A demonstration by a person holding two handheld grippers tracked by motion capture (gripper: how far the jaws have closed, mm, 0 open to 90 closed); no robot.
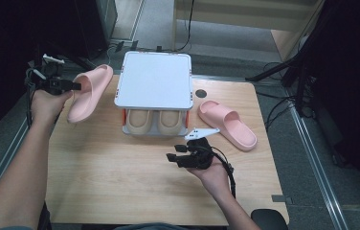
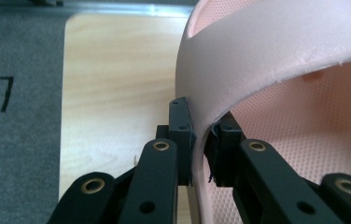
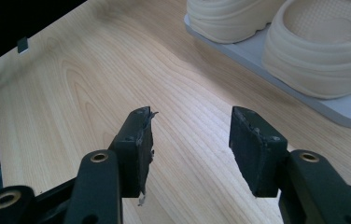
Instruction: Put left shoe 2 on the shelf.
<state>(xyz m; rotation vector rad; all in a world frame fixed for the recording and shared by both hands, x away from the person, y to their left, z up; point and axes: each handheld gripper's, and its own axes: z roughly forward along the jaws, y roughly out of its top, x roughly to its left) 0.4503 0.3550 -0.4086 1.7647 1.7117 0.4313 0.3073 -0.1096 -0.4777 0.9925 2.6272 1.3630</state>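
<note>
The left claw pinches only the thin strap of a pink slipper lifted off the surface, so it could twist free, while the right claw waits wide, holding nothing

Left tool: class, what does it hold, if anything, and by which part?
The left tool holds a pink slipper, pinched by the edge of its strap, lifted off the table.

Parted gripper near beige slippers
</note>
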